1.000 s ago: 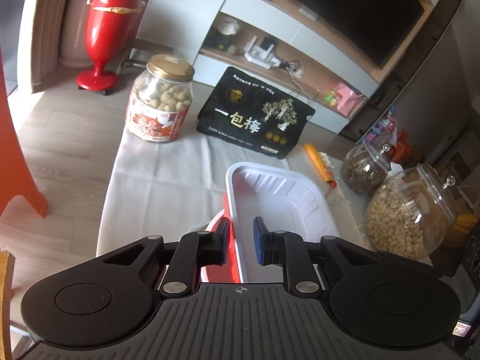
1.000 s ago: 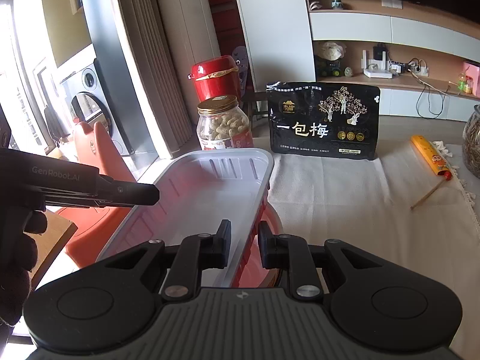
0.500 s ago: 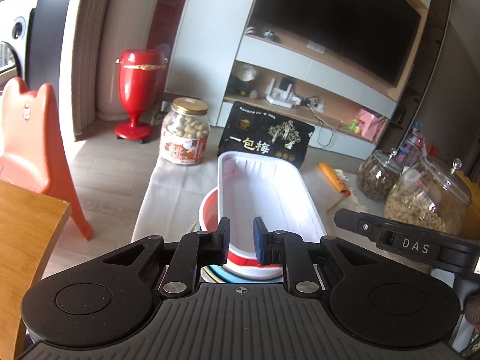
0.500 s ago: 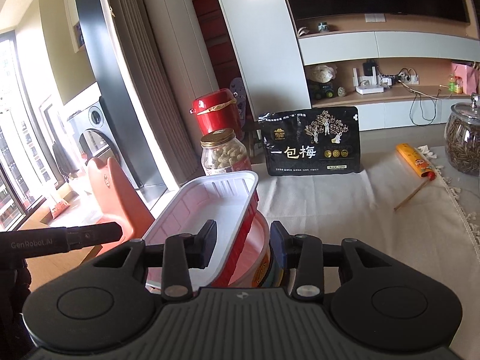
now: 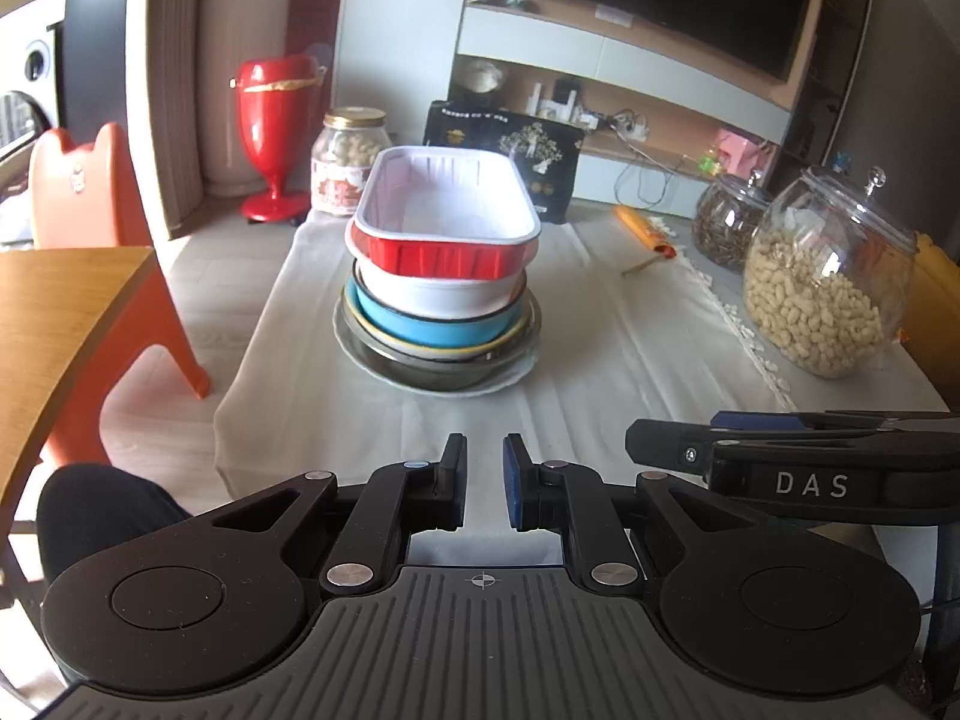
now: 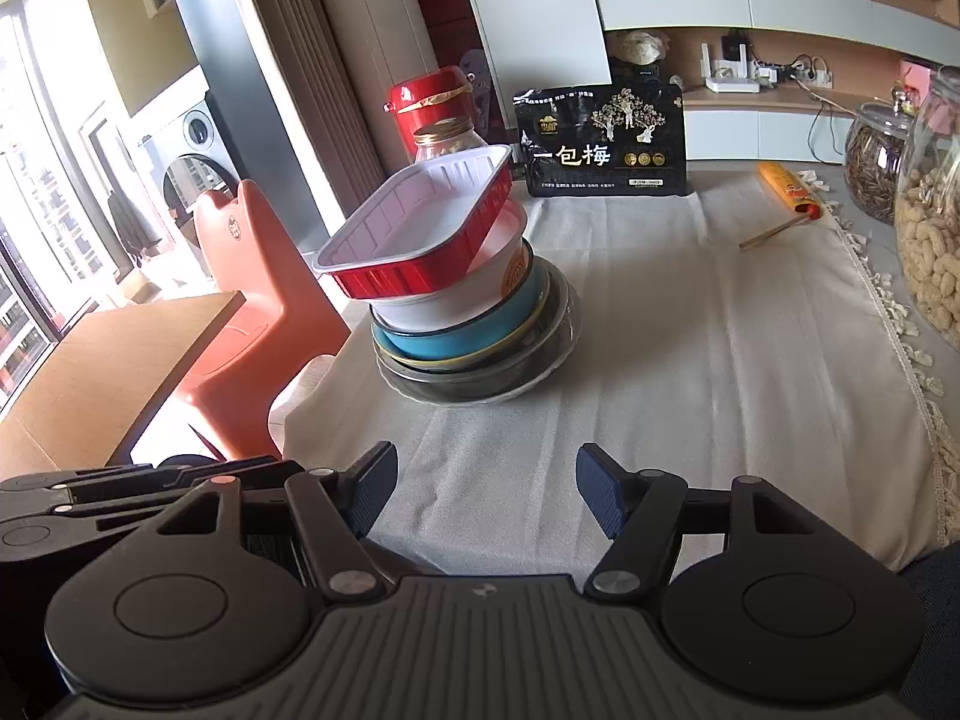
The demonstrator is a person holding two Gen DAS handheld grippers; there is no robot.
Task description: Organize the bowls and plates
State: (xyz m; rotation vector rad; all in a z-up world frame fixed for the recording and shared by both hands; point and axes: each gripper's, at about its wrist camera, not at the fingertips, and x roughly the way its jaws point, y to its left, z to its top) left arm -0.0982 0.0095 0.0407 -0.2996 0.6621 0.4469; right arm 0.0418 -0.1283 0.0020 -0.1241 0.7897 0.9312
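Note:
A red foil tray with a white inside [image 5: 444,222] sits on top of a stack: a white bowl [image 5: 438,294], a blue bowl [image 5: 432,330], a glass dish and a white plate [image 5: 510,375] at the bottom. The stack stands on the white cloth. In the right wrist view the tray [image 6: 414,228] leans left over the white bowl [image 6: 480,282]. My left gripper [image 5: 483,480] is empty, pulled back near the table's front edge, its jaws a narrow gap apart. My right gripper [image 6: 486,489] is open wide and empty, also back from the stack.
A peanut jar [image 5: 348,159], a black snack bag [image 5: 504,150], an orange tube [image 5: 645,231] and two glass jars [image 5: 828,282] stand on the cloth. An orange chair [image 5: 102,228] and a wooden table [image 5: 54,306] are on the left.
Both grippers let go of the tray and drew back from the stack. The right gripper's jaws opened wide. The tray now rests on top of the bowls.

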